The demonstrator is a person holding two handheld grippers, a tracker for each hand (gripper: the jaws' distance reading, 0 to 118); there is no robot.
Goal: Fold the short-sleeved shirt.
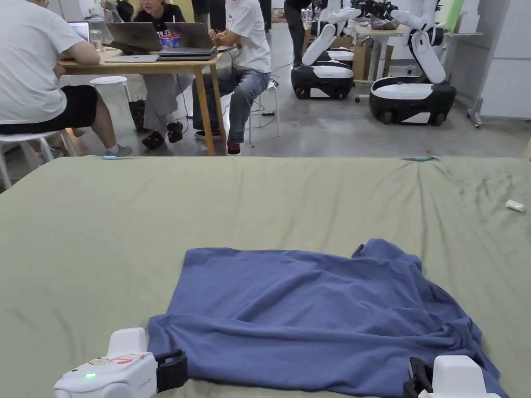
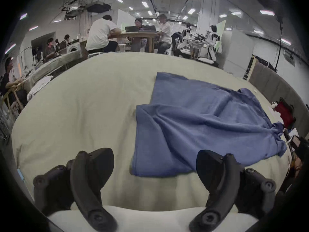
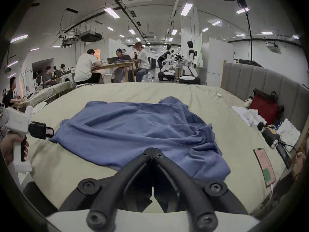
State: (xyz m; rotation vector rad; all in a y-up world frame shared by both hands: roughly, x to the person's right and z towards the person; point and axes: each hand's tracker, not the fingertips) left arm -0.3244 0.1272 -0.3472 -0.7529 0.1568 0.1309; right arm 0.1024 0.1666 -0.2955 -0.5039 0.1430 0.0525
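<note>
My left gripper hangs off the near-left corner of the shirt with its fingers wide apart and nothing between them. My right gripper sits at the near-right edge with its fingers pressed together at the tips; I judge they hold no cloth, since the shirt lies beyond and under them rather than between them.

The main risk I see is on the right side. The cloth there is bunched into ridges and folds, so if I pinch from here I may catch several layers at once, or only the top one, and the fold will come out lopsided. The closed right fingers would also just push the fabric along the bed instead of taking it, so they need to part first. The sheet is loose and creased too; a low grasp could pick it up with the shirt. On the left, the open fingers stand beside the edge, not over it, so closing now would grab nothing.

The shirt is blue and soft, lying on the near half of the olive-covered bed, roughly in the middle between my two grippers. Its left part is fairly flat with a straight edge; the right part is rumpled, with a raised flap at the far corner. It seems partly doubled over already, though I cannot tell how.
</note>
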